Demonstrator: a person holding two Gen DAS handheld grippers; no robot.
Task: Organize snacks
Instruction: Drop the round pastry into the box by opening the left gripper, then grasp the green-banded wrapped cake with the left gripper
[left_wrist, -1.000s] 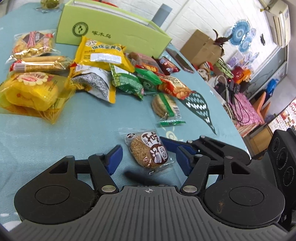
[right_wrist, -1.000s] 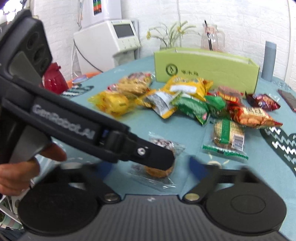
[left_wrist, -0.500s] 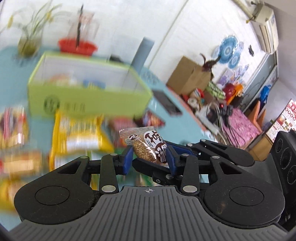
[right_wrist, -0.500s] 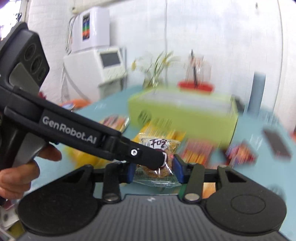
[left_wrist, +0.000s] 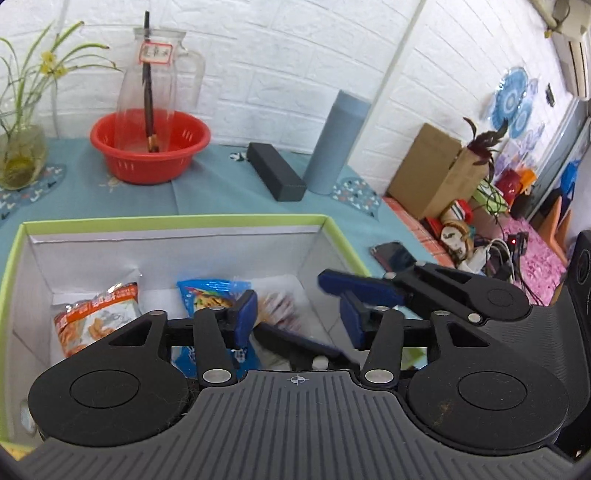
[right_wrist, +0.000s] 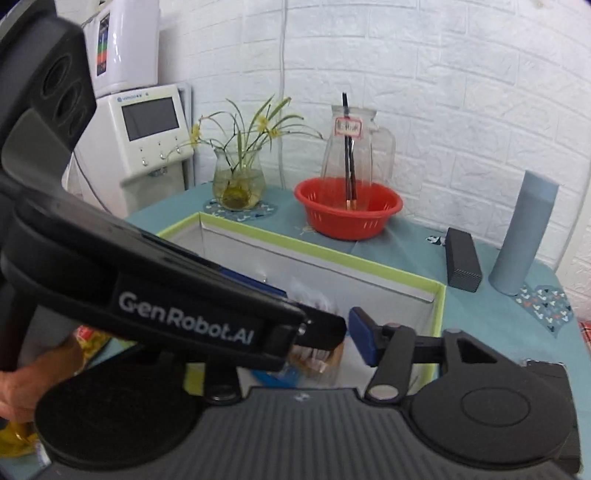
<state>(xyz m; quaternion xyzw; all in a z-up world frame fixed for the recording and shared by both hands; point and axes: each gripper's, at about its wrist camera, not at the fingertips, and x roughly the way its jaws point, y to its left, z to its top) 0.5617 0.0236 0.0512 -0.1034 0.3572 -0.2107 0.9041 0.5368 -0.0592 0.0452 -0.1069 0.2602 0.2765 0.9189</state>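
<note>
A green box (left_wrist: 173, 221) with a white inside stands open below both grippers; it also shows in the right wrist view (right_wrist: 332, 258). Inside lie an orange snack bag (left_wrist: 92, 321), a blue snack bag (left_wrist: 207, 299) and a clear-wrapped snack (left_wrist: 280, 310). My left gripper (left_wrist: 299, 317) is open and empty above the box. My right gripper (right_wrist: 321, 332) is open over the box; its left finger is hidden behind the left gripper's arm. The right gripper's blue fingertip (left_wrist: 354, 288) reaches across the left wrist view.
A red basket (left_wrist: 149, 147) with a glass jug stands behind the box, beside a plant vase (left_wrist: 20, 155). A black bar (left_wrist: 275, 171) and a grey cylinder (left_wrist: 336, 144) stand at the back right. A phone (left_wrist: 393, 254) lies right of the box.
Both grippers held the clear-wrapped cracker together, carried it over the box and opened. The cracker is out of the jaws and lies in the box.
</note>
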